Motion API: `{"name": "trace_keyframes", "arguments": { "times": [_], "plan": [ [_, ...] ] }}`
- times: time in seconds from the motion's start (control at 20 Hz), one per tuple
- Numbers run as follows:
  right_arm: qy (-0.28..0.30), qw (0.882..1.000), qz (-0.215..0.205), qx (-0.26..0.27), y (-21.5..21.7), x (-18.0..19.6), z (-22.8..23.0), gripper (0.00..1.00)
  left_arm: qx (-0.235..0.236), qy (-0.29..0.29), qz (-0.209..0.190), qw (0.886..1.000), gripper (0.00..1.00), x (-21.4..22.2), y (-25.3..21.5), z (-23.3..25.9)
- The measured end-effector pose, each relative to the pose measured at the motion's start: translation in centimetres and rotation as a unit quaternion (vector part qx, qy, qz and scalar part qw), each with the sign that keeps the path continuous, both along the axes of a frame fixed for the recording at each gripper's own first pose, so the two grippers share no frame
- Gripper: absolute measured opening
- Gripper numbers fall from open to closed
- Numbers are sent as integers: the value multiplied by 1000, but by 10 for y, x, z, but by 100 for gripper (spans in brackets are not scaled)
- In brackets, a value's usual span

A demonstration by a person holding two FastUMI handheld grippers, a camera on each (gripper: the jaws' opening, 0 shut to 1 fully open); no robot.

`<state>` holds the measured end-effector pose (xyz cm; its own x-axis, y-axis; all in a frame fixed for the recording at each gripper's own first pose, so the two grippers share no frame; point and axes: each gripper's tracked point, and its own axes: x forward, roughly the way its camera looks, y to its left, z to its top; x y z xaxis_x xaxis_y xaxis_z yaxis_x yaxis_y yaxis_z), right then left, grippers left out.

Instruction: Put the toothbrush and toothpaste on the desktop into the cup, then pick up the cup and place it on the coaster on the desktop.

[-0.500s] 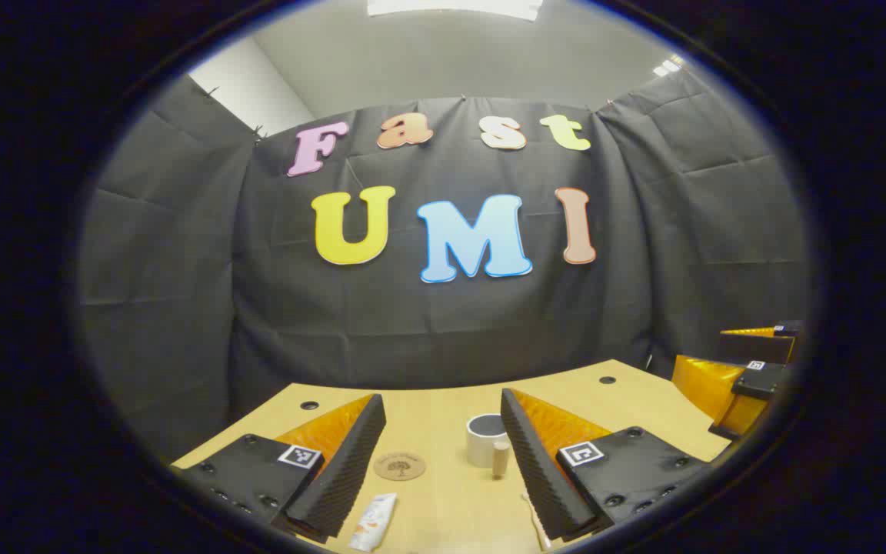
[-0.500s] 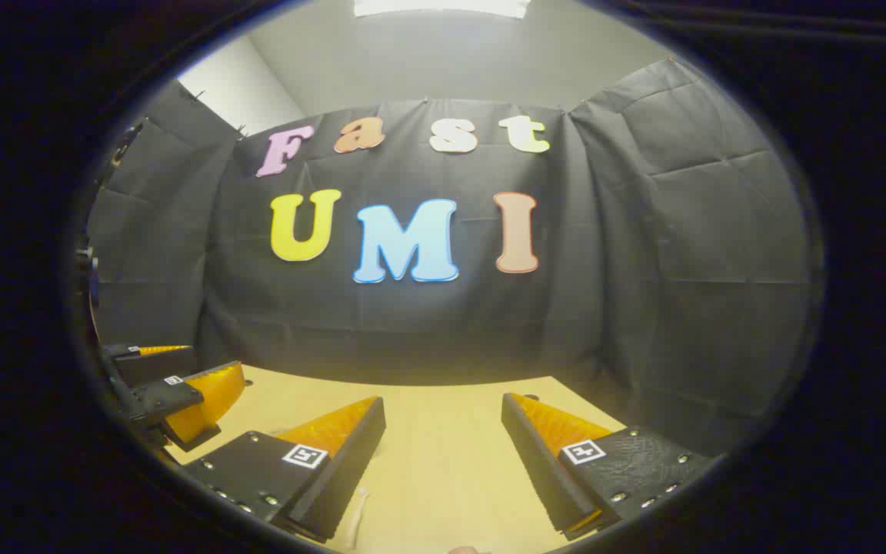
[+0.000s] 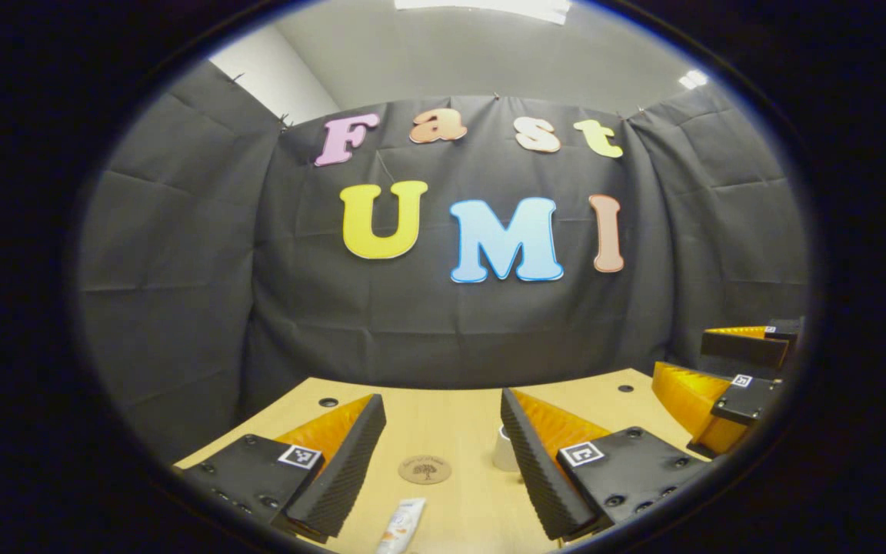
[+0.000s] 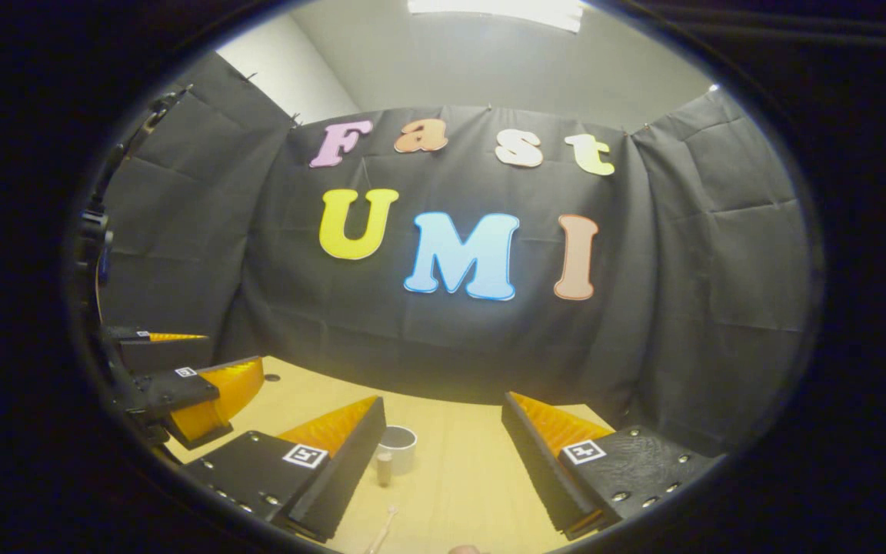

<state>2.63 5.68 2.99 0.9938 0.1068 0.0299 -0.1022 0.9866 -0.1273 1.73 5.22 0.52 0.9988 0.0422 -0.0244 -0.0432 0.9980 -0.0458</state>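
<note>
Currently both grippers hover above the desk (image 3: 458, 415) with jaws spread wide, nothing held.

Left gripper (image 3: 443, 462), in its own view: round brown coaster (image 3: 424, 469) lies flat between its fingers, with a dark printed emblem too small to read. The toothpaste (image 3: 401, 525), a white tube with orange print, lies just nearer the camera, apart from the coaster; print illegible. The white cup (image 3: 504, 451) stands upright beside the right-hand finger, partly hidden by it.

Right gripper (image 4: 443, 462), in its own view: cup (image 4: 398, 448) upright just off its left-hand finger, a small tan cylinder in front of it. The toothbrush (image 4: 383, 532) lies flat at the near desk edge. Bare desktop stretches between the fingers to the cloth wall (image 4: 689, 308); the left gripper (image 4: 181, 388) sits at far left.
</note>
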Motion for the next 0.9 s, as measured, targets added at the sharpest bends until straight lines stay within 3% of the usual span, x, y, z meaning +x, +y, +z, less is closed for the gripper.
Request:
{"name": "trace_keyframes", "arguments": {
  "times": [0.25, 0.45, 0.65, 0.9],
  "plan": [
    [13, 1000, -10, 7, 1, 11, -5, 95, 1, 4, -7, 1000, 96, 11, 6, -3],
    [57, 998, -8, 12, 8, 14, -26, 95, 9, 27, -32, 999, 94, 21, -1, -18],
    [147, 989, -4, 34, 17, 15, -67, 95, 7, 101, -64, 993, 96, 30, -3, -64],
    [212, 977, -14, 26, 28, 21, -102, 95, -15, 197, -63, 978, 96, 36, 7, -123]
  ]
}}
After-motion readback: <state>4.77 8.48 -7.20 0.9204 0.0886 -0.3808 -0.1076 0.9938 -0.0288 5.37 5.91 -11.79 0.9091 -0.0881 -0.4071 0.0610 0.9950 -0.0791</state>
